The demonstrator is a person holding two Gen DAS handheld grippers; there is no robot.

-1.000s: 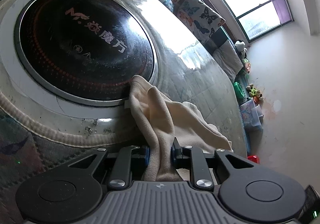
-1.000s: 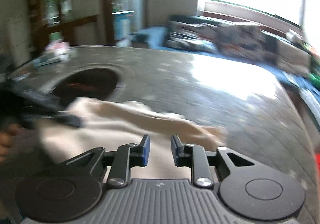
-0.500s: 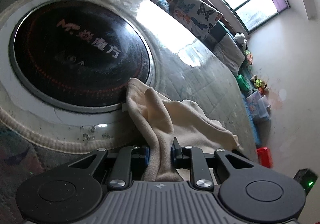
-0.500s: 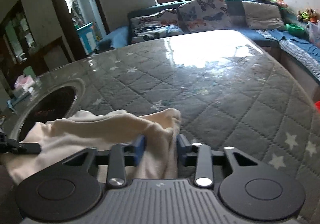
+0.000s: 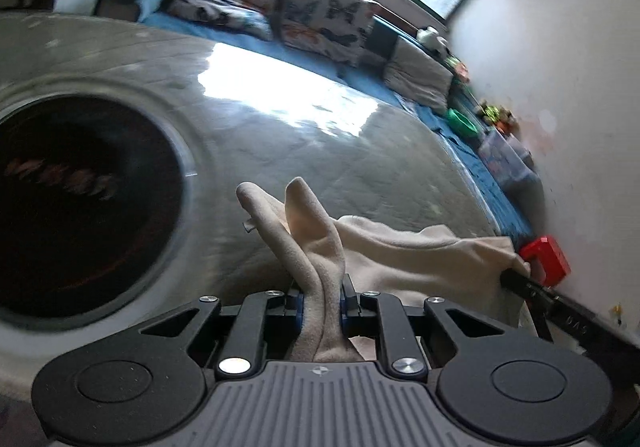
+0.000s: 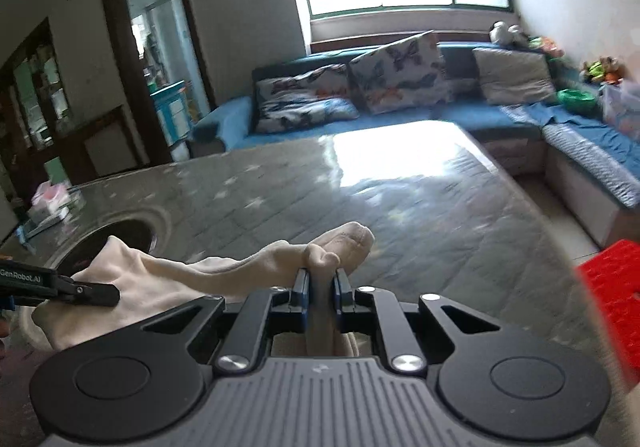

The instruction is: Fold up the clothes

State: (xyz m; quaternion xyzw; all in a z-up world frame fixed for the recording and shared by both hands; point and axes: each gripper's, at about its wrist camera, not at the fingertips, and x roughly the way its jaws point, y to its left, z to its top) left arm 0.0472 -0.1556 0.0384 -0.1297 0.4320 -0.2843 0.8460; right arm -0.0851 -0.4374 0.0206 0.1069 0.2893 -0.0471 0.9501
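A cream garment [image 5: 384,247] is held between both grippers above the grey quilted table [image 5: 360,151]. My left gripper [image 5: 321,305] is shut on one bunched edge of it, which sticks up between the fingers. My right gripper [image 6: 321,289] is shut on another bunched edge of the cream garment [image 6: 224,271]. The cloth spans between them. The right gripper's tip shows in the left wrist view [image 5: 516,281], and the left gripper shows at the left of the right wrist view [image 6: 84,293].
A round black induction hob [image 5: 72,207] is set into the table at the left, also in the right wrist view [image 6: 116,239]. A blue sofa [image 6: 400,115] with butterfly cushions lies beyond. A red stool [image 6: 616,287] stands at the right.
My right gripper has closed on the garment's edge. Both grippers have lifted and tilted up, raising the cloth off the table, and the views now show more of the room.
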